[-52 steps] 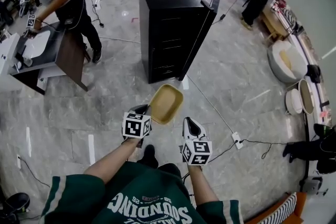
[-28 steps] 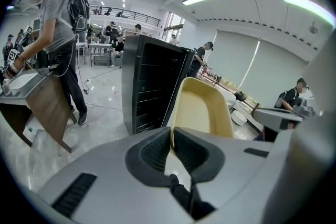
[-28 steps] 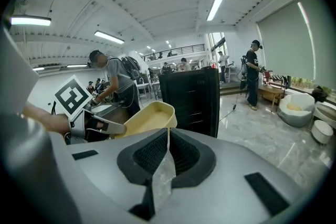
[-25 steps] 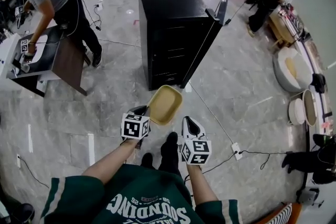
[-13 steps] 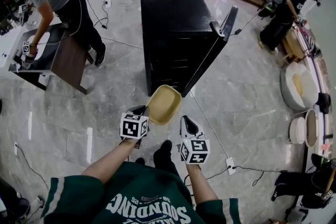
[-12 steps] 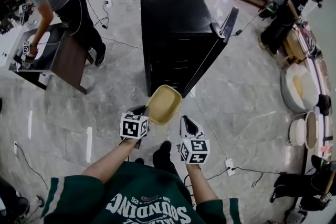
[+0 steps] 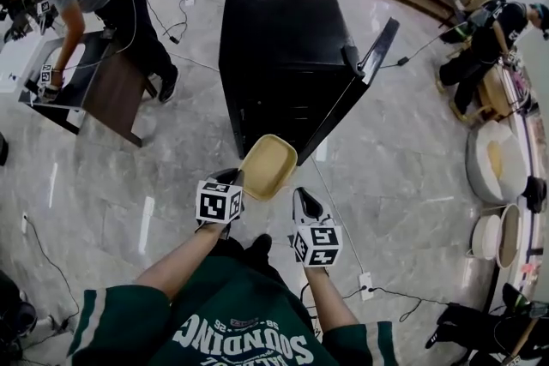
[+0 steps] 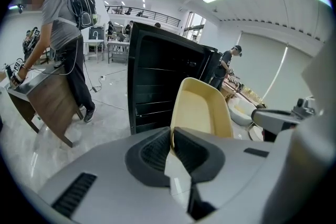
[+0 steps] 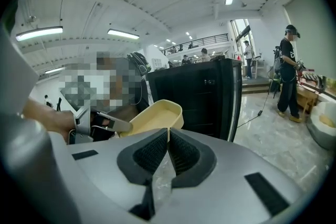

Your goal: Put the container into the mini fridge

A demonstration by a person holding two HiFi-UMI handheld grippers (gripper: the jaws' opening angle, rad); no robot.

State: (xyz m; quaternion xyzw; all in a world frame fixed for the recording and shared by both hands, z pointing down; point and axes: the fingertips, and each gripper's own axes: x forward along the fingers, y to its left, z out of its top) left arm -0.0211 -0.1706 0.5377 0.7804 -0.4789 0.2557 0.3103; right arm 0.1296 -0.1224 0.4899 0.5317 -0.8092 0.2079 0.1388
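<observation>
Container (image 7: 268, 167) clamped by rim in left gripper (image 7: 237, 179), open side up, for insertion into mini fridge (image 7: 279, 47). Door (image 7: 364, 81) already open. Right gripper (image 7: 302, 198) jaws pressed together, empty, likely reserved for door.

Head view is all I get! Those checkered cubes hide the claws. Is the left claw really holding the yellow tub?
Observer: Yes. In the left gripper view the left claw is pinched shut on the rim of the beige container.
Operator: What about the right claw?
Observer: The right gripper view shows the right claw with its jaws together. The container sits beyond them, not between them.
Operator: Is there room in the fridge?
Observer: The left gripper view looks into the open mini fridge. Thin shelves cross its inside, but it is too dark to tell what is on them.
</observation>
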